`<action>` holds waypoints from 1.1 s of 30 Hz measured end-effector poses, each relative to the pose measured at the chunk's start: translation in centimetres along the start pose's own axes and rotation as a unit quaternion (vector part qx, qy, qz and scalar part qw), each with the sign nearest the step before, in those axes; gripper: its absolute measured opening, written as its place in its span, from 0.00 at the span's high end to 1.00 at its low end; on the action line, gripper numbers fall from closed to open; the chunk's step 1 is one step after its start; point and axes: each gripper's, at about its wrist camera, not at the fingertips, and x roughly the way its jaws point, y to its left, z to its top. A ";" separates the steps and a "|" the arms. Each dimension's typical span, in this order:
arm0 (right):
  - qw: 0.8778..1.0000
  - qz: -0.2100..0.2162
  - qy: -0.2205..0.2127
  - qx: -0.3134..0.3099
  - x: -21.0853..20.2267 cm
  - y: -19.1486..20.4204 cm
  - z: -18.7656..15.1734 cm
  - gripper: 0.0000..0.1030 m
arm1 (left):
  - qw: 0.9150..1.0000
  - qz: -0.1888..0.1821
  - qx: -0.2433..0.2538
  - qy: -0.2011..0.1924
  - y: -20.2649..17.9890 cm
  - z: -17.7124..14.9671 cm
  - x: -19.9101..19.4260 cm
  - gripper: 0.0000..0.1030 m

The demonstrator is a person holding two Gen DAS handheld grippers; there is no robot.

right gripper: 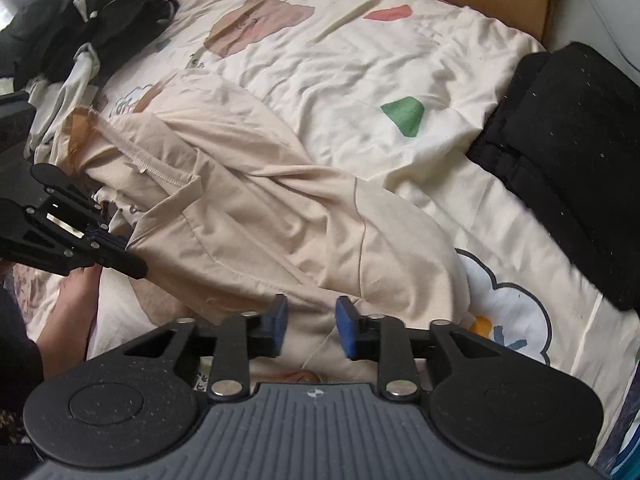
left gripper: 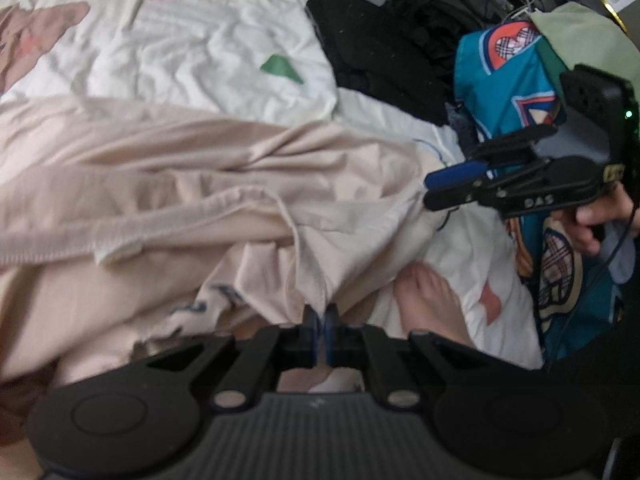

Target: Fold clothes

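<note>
While my left gripper point(left gripper: 322, 330) pinches the crumpled beige cotton garment point(right gripper: 248, 216) on the patterned cream bedsheet point(right gripper: 360, 64), I'd settle my right gripper's point(right gripper: 311, 326) wide-apart jaws over the nearest hem before closing.

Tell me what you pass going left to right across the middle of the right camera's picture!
Left gripper pinching the beige shirt → the shirt itself → bare bedsheet → folded black clothes.
</note>
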 end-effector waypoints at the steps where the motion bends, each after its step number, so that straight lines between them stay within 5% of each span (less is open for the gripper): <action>1: 1.000 0.001 0.003 -0.006 0.1 0.1 0.1 0.66 | 1.000 0.002 -0.002 0.001 0.2 -0.2 0.0 0.97; 20: 0.975 -0.010 0.069 -0.210 2.5 3.6 1.0 0.57 | 1.000 0.007 -0.013 -0.006 1.0 -0.6 0.1 0.95; 27: 0.966 -0.015 0.078 -0.247 3.8 4.1 1.1 0.57 | 0.999 -0.013 -0.028 -0.035 0.7 0.4 -0.9 0.58; 33: 0.966 -0.015 0.079 -0.245 3.8 3.9 1.0 0.58 | 0.997 -0.018 -0.048 -0.054 1.0 2.4 -0.1 0.56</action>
